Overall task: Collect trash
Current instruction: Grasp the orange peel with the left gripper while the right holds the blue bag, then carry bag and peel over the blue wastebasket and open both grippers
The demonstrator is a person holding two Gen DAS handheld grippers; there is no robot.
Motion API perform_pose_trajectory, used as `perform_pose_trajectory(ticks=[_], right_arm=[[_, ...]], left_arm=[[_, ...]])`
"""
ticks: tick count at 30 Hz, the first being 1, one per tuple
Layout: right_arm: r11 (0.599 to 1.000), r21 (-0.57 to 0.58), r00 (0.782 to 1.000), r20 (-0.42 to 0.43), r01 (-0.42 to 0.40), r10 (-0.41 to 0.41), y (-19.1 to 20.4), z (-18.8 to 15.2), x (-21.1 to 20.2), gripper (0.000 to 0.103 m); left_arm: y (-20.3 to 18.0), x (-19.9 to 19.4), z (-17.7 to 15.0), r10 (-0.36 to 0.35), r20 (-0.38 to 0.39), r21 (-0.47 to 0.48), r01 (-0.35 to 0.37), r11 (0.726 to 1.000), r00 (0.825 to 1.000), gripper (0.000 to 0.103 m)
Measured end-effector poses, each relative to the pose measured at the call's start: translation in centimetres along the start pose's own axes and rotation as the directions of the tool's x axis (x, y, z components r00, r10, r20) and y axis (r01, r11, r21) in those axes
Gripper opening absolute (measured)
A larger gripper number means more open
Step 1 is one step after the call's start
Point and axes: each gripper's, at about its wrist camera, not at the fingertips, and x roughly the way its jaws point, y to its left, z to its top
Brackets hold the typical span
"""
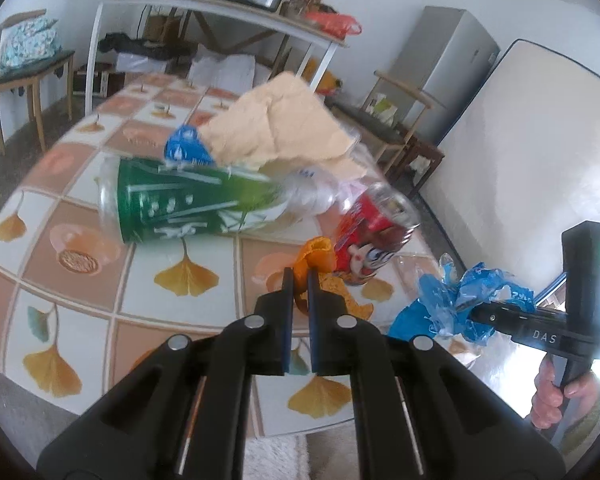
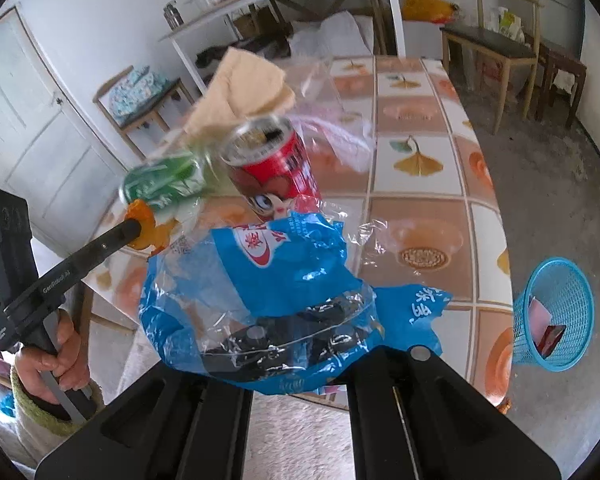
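Already two scraps are lifted: orange peel (image 1: 318, 256), frame centre, pinched in the left gripper (image 1: 299, 280); blue wrapper (image 2: 260, 292) clamped in the right gripper (image 1: 466, 310). Basket (image 2: 556, 316) at lower right holds, seemingly, some packets. Bottle (image 1: 180, 200), can (image 2: 276, 168) and paper (image 1: 280, 120) remain on the table (image 1: 100, 280).

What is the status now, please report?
Left gripper shut on orange peel. Right gripper shut on blue wrapper. Blue basket beside table, path clear.

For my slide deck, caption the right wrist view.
Right gripper shut on blue plastic wrapper; blue basket waits beside the tiled table.
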Motion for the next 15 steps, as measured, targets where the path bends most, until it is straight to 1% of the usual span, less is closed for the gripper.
perform_pose_trajectory(ticks=[5, 8, 12, 15], right_arm=[[1.0, 0.017, 0.998, 0.062, -0.001, 0.0, -0.6, -0.2, -2.7, 0.005], [0.999, 0.049, 0.994, 0.105, 0.009, -0.014, -2.1, -0.6, -4.7, 0.005], [0.994, 0.105, 0.988, 0.148, 0.025, -0.041, -4.7, -1.4, -6.9, 0.005], [0.987, 0.156, 0.983, 0.17, 0.037, -0.064, -7.0, -2.2, -8.3, 0.005]], left_arm=[[-2.5, -1.8, 0.9, -0.036, 0.039, 0.038, 0.034, 0.999, 0.999, 0.005], [-4.8, -2.1, 1.3, -0.065, 0.048, 0.073, 0.062, 0.995, 0.997, 0.005], [-8.0, -1.6, 2.0, -0.112, 0.042, 0.125, 0.106, 0.986, 0.993, 0.005], [-10.8, -0.7, 2.4, -0.153, 0.021, 0.162, 0.147, 0.976, 0.988, 0.005]])
